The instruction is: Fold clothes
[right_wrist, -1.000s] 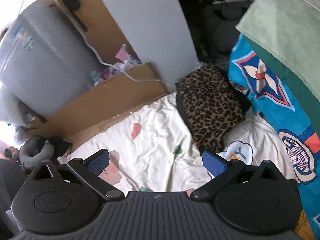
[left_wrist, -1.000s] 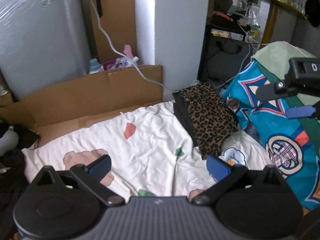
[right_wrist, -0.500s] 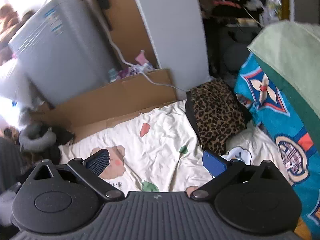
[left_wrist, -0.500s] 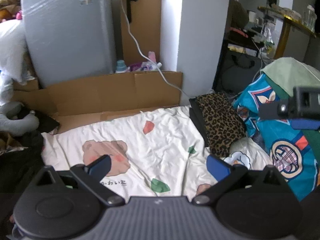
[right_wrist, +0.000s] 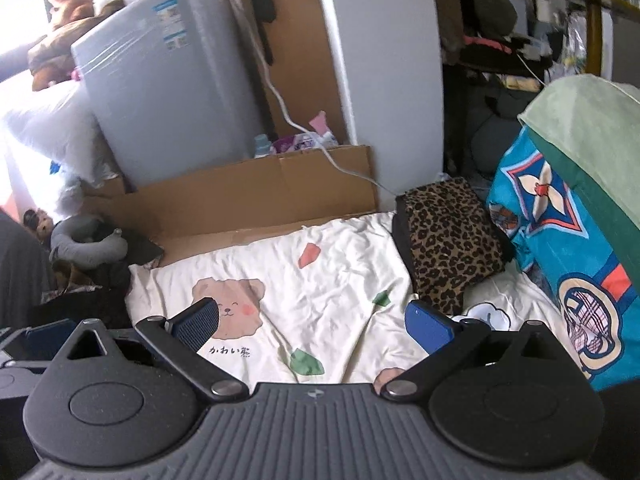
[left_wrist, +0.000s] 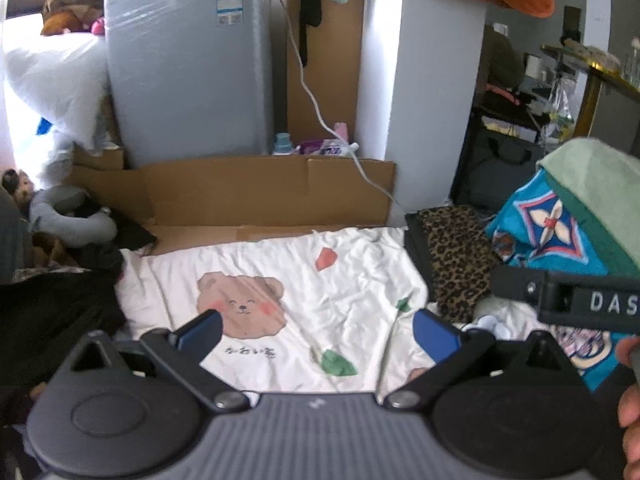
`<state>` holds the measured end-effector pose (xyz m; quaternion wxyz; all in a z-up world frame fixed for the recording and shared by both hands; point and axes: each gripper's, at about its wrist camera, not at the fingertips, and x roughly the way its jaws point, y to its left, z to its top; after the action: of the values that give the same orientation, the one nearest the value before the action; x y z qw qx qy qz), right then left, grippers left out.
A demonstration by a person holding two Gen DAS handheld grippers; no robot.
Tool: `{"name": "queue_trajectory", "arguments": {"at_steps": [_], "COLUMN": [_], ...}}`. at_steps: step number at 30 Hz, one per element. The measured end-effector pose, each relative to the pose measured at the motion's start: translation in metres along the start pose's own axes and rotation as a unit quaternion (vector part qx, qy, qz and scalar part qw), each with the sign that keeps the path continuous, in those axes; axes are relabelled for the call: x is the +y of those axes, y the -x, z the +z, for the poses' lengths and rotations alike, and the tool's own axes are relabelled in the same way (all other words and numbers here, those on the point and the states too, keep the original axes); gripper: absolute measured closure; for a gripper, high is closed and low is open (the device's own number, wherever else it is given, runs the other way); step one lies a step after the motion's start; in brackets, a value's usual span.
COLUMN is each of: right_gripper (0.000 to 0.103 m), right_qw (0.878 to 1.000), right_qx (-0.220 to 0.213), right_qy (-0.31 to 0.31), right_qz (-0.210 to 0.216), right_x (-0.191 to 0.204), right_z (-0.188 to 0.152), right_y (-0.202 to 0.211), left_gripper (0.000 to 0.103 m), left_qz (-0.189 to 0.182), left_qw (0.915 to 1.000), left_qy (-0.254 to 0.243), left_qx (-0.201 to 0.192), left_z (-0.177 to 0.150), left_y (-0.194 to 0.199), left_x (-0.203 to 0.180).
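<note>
Both grippers have pulled back, jaws spread, above white bear cloth (left_wrist: pixel 304 280) beside leopard garment (right_wrist: pixel 448 236).

i could not see the near edge of the white bear-print cloth (left_wrist: pixel 320 280); my left gripper (left_wrist: pixel 316 330) body covered it along the bottom of the frame. the right gripper (left_wrist: pixel 568 300) was cut off at the right edge, its lettering ending at "das". a hand (left_wrist: pixel 630 420) showed only partly, lower right. the appliance's label (right_wrist: pixel 170 28) was too blurred to read.
</note>
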<state>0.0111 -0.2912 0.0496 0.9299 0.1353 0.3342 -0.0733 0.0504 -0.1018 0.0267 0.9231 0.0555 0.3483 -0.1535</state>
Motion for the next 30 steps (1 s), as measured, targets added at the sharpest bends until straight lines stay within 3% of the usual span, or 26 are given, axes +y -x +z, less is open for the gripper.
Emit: {"name": "queue_trajectory", "arguments": {"at_steps": [8, 14, 17, 30], "right_gripper": [0.001, 0.001, 0.001, 0.001], "right_qw": [0.998, 0.996, 0.994, 0.996], "right_qx": [-0.046, -0.058, -0.072, -0.017], "right_qy": [0.037, 0.067, 0.083, 0.068], "right_qz": [0.005, 0.025, 0.027, 0.06], "right_x": [0.017, 0.026, 0.029, 0.026], "right_z": [-0.03, -0.053, -0.065, -0.085], "right_y": [0.011, 0.012, 0.015, -0.009], "left_gripper": [0.0, 0.0, 0.0, 0.001], "left_qz": [0.033, 0.033, 0.051, 0.078], "left_qw": [0.9993, 0.9982, 0.9973, 0.9933], "left_qy": [0.01, 0.049, 0.052, 0.079], "left_qx": [-0.009, 0.013, 0.012, 0.032], "left_z": [-0.031, -0.052, -0.061, -0.086], "left_y": [0.016, 0.011, 0.01, 0.002], "left_x": [0.001, 0.015, 0.016, 0.031]}}
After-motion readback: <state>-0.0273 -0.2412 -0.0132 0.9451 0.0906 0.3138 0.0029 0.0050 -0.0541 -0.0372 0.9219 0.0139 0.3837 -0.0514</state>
